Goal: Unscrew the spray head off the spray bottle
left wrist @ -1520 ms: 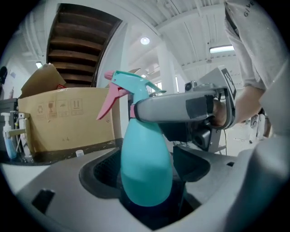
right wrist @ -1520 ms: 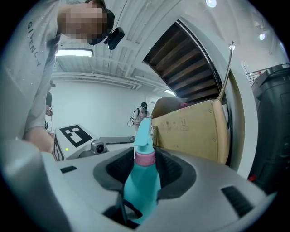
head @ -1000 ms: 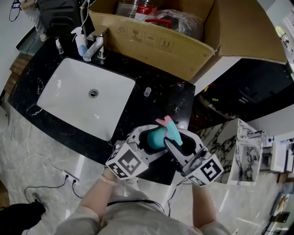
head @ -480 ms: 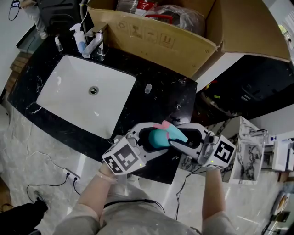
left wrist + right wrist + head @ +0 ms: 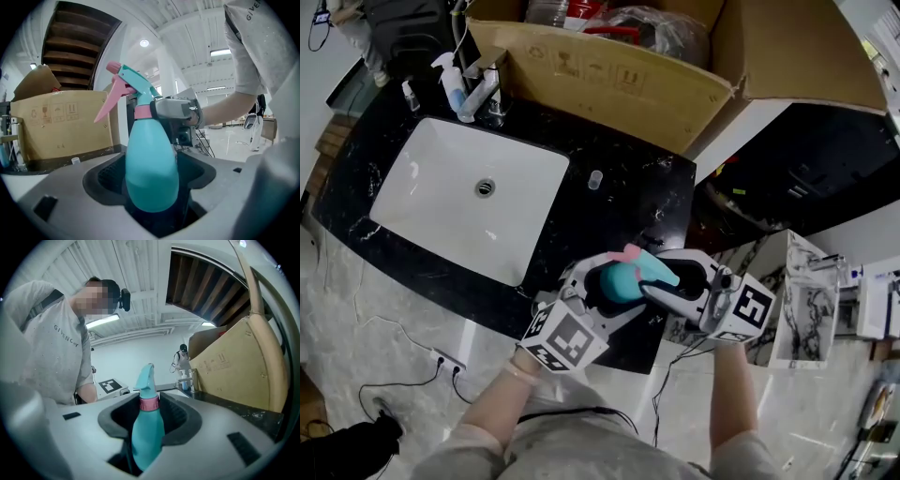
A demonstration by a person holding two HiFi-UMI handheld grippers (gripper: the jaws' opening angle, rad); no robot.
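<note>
Left gripper point(image 5: 607, 291) clasps the teal belly of the spray bottle point(image 5: 619, 279) above the black counter's point(image 5: 628, 187) front corner, jaws wide and just eased wider, so the body may spin along once right gripper point(image 5: 664, 279), half-closed on the pink collar point(image 5: 149, 403), twists the spray head point(image 5: 654, 270).

grippers point(image 5: 607, 283) point(image 5: 654, 287) 2 | spray bottle point(image 5: 623, 279) point(image 5: 450, 81) 2 | sink point(image 5: 412, 202) 1 | cardboard box point(image 5: 600, 80) 1

Teal spray bottle point(image 5: 152, 164), upright, teal spray head point(image 5: 135, 86) attached, pink trigger and collar
</note>
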